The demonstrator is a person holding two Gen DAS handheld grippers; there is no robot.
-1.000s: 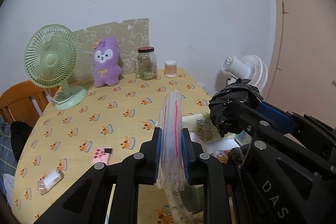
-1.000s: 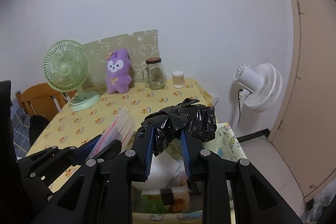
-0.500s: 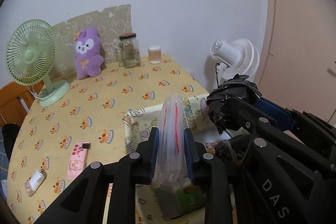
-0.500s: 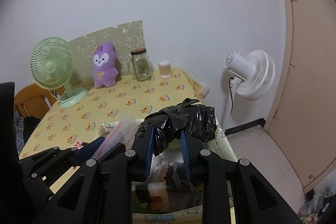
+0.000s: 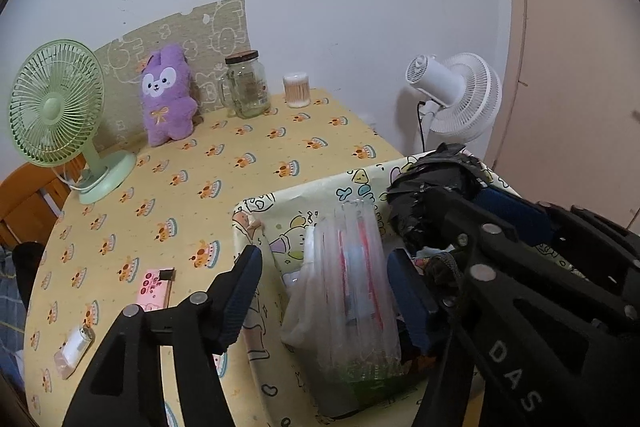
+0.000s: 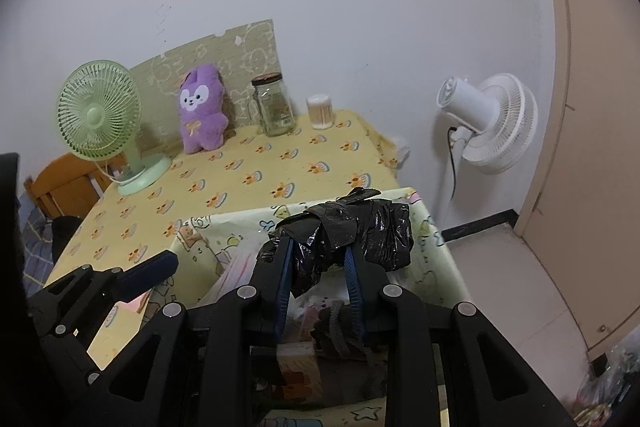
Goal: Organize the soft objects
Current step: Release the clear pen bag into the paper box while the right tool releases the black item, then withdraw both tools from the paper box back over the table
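Both grippers have descended over the bin at the tabletop's right edge. Left gripper opening, clear bags between its pads. Right gripper pinches black bag.

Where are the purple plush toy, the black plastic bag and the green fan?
purple plush toy [image 5: 166,99], left wrist view, on its belly.
black plastic bag [image 6: 352,235], right wrist view, on its crumpled middle.
green fan [image 5: 54,107], left wrist view, on the grille's hub.

A purple plush toy is sitting beside the pale green fan on a yellow tablecloth showing orange cake prints. Nearer than the fan, a black crumpled bag is hanging over a cartoon-printed cream box.
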